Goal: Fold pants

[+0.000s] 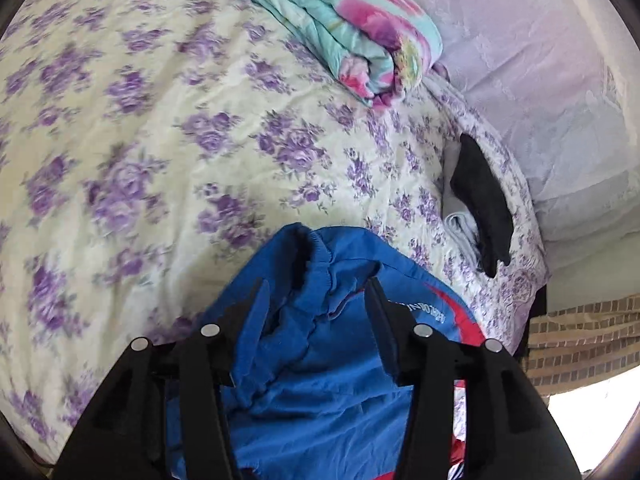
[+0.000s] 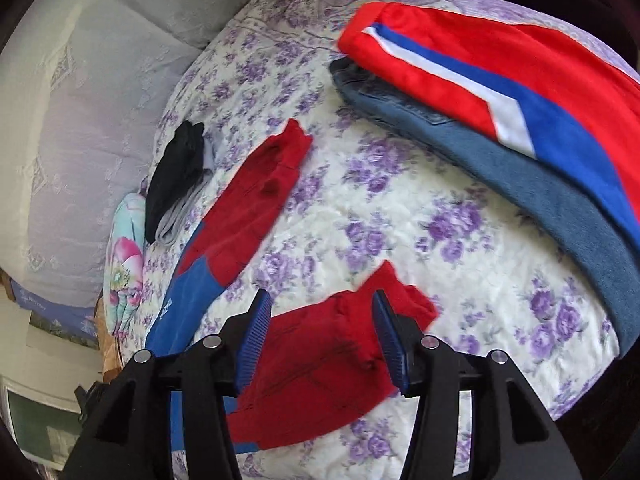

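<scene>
On floral bedspread [image 2: 400, 216]: one pair blue-and-red pants [image 2: 256, 200], two red legs splayed, one toward 11 o'clock, one under right gripper [image 2: 318, 334]. Right gripper jaws wide, straddling red cuff, not clamped. Left gripper [image 1: 316, 316] jaws wide, blue waistband [image 1: 316, 264] bunched between them; contact unclear. One black garment [image 2: 176, 172] over one grey item at 10 o'clock. One red-white-blue garment [image 2: 500, 80] atop one denim piece [image 2: 500, 176] at 2 o'clock. One folded floral blanket [image 1: 340, 28].

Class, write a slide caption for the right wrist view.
Open right gripper over red pant leg on floral bedspread.
</scene>
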Available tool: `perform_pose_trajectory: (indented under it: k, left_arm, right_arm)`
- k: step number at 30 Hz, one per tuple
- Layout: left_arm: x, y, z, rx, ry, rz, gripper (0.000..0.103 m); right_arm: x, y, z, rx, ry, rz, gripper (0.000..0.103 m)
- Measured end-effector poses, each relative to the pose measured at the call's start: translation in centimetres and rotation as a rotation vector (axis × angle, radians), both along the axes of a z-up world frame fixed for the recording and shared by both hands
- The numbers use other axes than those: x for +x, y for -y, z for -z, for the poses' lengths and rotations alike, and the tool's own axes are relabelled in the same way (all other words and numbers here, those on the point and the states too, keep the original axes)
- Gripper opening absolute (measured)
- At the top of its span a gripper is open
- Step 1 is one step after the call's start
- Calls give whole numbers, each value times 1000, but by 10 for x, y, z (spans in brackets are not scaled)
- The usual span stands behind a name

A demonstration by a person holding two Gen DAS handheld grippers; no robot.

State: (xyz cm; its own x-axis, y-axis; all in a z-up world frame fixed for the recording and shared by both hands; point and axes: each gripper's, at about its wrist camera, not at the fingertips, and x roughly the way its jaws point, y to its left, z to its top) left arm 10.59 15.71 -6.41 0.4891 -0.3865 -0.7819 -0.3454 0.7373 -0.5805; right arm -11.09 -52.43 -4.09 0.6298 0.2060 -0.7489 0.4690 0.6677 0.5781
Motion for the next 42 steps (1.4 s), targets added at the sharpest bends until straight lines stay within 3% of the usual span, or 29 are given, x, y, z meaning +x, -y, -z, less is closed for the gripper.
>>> perform_pose_trajectory:
  k: [6,7,10,11,17,22,27,31,37,42]
  left_arm:
    - [34,19,26,3,-71,36,47]
    - [35,20,26,4,-68,33,43]
    - [45,19,27,-1,-71,31,11]
    - [47,17,26,2,-71,32,8]
    - [56,-21,2,-22,0,-57,7]
    - [68,-20,5,-1,-18,-47,7]
    - [67,-20,10,-14,-23,-72,7]
    - [69,-21,11,-21,-33,-70,7]
    - [64,-18,15,-19,-48,-93,8]
    - [63,-13,19,8,-71,-80,8]
  right_arm:
    - [34,-36,-22,-23,45,-112,54]
    - [39,-42,-25,-25,50,-128,54]
    - [60,-59,-31,-39,63,-184,54]
    - [68,-64,-32,-43,67,-205,54]
    - [135,-104,-45,-84,121,-347,54]
    - [204,-149,-42,-189,158,-518,54]
    - [263,-197,-28,-380,224,-792,54]
    - [302,-210,-10,-468,282,-999,54]
    - [339,-224,25,-623,260,-1261,56]
    - [352,-235,52,-654,200,-1488,59]
